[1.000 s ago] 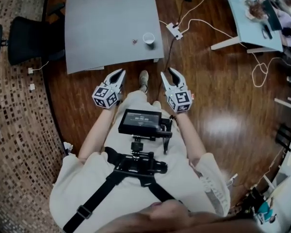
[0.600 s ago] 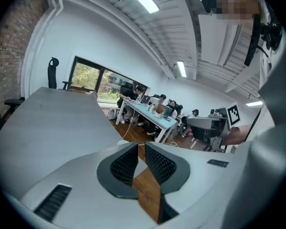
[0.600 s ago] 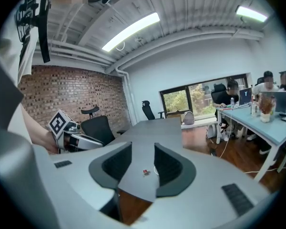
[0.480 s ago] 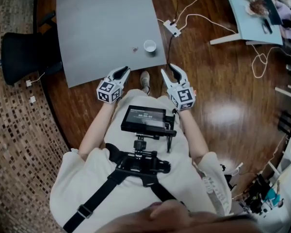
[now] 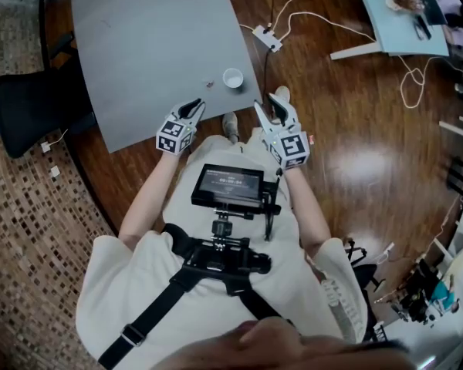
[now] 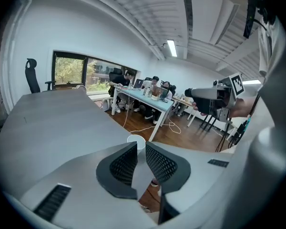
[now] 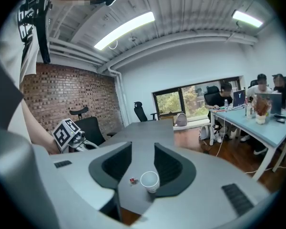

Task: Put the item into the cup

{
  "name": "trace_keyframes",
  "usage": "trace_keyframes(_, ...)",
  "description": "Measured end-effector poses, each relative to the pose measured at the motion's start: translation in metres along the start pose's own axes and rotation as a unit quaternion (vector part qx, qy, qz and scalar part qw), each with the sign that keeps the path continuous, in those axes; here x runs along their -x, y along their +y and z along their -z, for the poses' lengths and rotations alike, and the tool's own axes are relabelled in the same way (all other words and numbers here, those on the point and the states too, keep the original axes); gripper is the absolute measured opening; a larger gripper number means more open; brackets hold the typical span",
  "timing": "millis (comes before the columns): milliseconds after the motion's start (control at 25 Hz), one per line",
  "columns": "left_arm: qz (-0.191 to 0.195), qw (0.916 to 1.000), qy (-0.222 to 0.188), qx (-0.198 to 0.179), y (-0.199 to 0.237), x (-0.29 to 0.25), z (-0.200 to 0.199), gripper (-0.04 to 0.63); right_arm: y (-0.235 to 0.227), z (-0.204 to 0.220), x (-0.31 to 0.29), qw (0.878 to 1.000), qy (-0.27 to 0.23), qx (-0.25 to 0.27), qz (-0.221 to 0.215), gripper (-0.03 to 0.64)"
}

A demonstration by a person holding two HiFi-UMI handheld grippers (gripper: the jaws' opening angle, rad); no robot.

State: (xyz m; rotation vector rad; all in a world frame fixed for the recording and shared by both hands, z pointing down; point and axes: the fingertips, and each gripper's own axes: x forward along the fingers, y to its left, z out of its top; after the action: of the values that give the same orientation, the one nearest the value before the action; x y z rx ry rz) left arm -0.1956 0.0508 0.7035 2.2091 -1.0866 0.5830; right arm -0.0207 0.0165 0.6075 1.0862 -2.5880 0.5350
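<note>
Item (image 5: 209,84), a small dark speck, lies on the grey table (image 5: 154,45) just left of the white cup (image 5: 232,78) and apart from it. Both sit near the table's near right corner. The cup stands upright, mouth up.

Left gripper (image 5: 191,108) hangs over the table's near edge, short of the item. Its jaws have just been opening and stand a narrow gap apart with nothing between them; in the left gripper view the cup's rim shows beyond the tips. Right gripper (image 5: 268,106) is off the corner, above the wooden floor, its jaws wide apart and empty. In the right gripper view the cup and item show through the gap, farther off on the table.

A screen (image 5: 230,187) rides on the person's chest rig below both grippers. A black chair (image 5: 27,102) stands at the table's left side. A power strip (image 5: 267,38) with white cables lies on the floor beyond the cup, and a second table (image 5: 386,21) stands at upper right.
</note>
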Motion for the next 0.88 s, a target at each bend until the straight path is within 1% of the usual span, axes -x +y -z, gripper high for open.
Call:
trace_keyframes(120,-0.018,0.9996,0.022,-0.008,0.016,-0.026,0.004,0.071,-0.019,0.001,-0.011,1.0,0.001,-0.005,-0.012,0.16)
trace_keyframes(280,-0.04,0.9981,0.042,-0.023,0.035,-0.044,0.011,0.081,-0.026,-0.001,-0.018,0.999,0.009,-0.003,-0.033,0.16)
trace_keyframes(400,-0.062,0.9936,0.088,-0.036,0.053,-0.06,0.037,0.081,-0.028,-0.004,-0.024,0.998,0.019,0.002,-0.052,0.16)
trace_keyframes(480,-0.072,0.9898,0.118,-0.034,0.059,-0.07,0.055,0.081,-0.031,-0.009,-0.028,0.998,0.028,0.009,-0.064,0.16)
trace_keyframes(560,-0.084,0.987,0.134,-0.029,0.071,-0.078,0.064,0.081,-0.036,-0.015,-0.036,0.997,0.032,0.015,-0.072,0.16)
trace_keyframes(640,-0.098,0.9851,0.139,-0.027,0.084,-0.084,0.068,0.081,-0.042,-0.018,-0.042,0.997,0.03,0.012,-0.073,0.16)
trace_keyframes(760,-0.093,0.9828,0.158,-0.024,0.085,-0.092,0.078,0.081,-0.047,-0.012,-0.04,0.997,0.039,0.006,-0.069,0.16)
trace_keyframes(880,-0.089,0.9787,0.182,-0.031,0.09,-0.097,0.088,0.081,-0.044,-0.005,-0.04,0.996,0.051,0.004,-0.07,0.16)
